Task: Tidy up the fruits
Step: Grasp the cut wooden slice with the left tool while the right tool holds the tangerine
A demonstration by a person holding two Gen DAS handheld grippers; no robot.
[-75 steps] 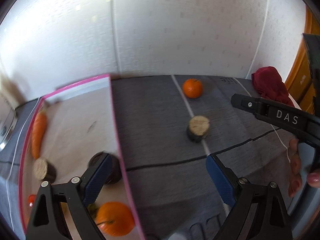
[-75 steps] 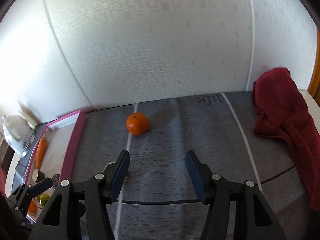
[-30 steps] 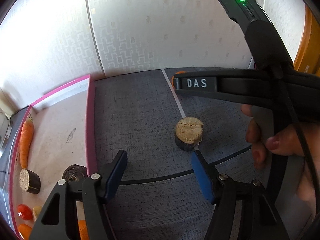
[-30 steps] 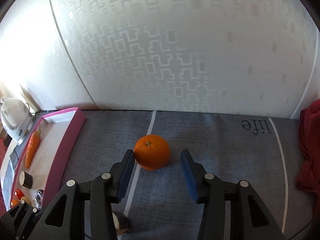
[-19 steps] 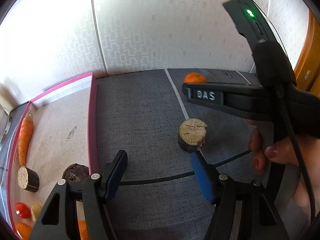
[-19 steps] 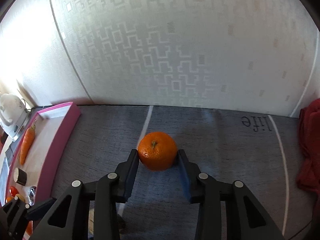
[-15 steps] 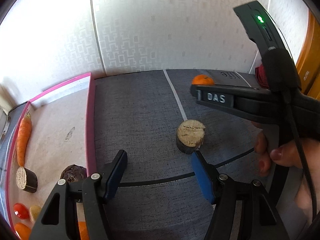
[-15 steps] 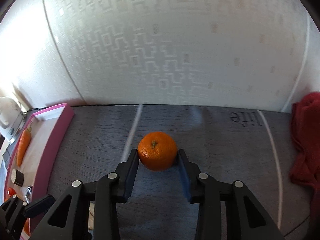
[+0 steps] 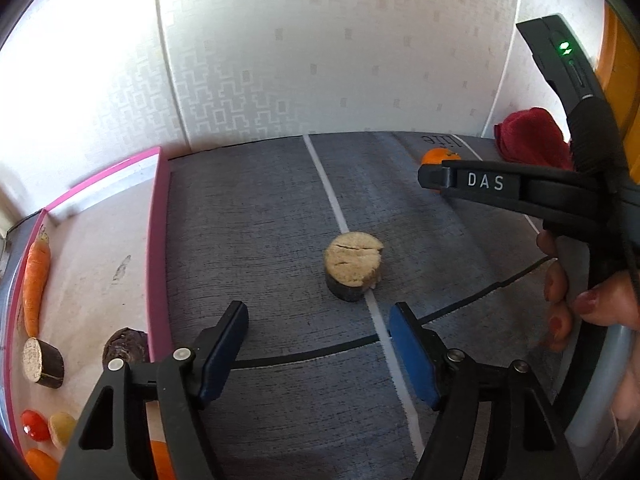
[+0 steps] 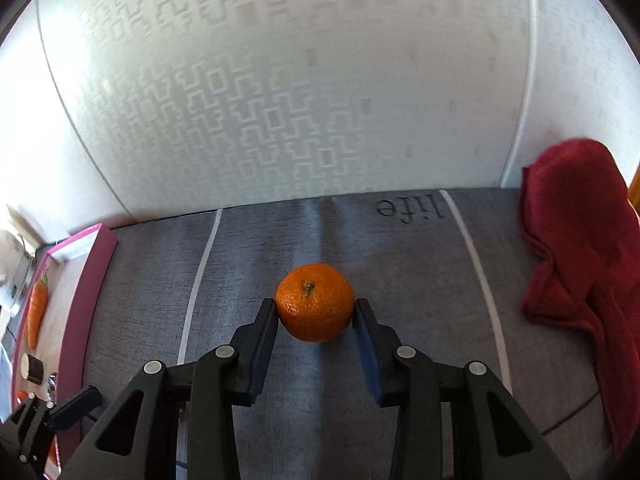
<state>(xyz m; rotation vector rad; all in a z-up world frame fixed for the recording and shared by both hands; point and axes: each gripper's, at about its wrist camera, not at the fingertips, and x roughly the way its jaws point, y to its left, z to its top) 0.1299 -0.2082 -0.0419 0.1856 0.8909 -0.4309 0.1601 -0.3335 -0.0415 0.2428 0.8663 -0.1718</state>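
Note:
My right gripper [image 10: 315, 312] is shut on an orange tangerine [image 10: 315, 302] and holds it over the grey mat [image 10: 400, 264]. In the left wrist view the tangerine [image 9: 440, 157] shows just behind the right gripper's black arm [image 9: 500, 188]. My left gripper [image 9: 318, 330] is open and empty, just in front of a dark-skinned cut vegetable round [image 9: 353, 266] that lies on the mat. A pink-rimmed tray [image 9: 156, 248] at the left holds a carrot [image 9: 35, 276], another cut round [image 9: 42, 362], a dark beet-like piece [image 9: 126, 346] and small red, yellow and orange pieces.
A red cloth [image 10: 580, 264] lies crumpled at the mat's right side by the wall. The patterned white wall [image 10: 280, 100] runs close behind the mat. The person's hand [image 9: 592, 304] on the right gripper is at the right of the left wrist view.
My right gripper reached the tangerine, shut on it, and has since swung right with it. My left gripper has stayed open near the cut round.

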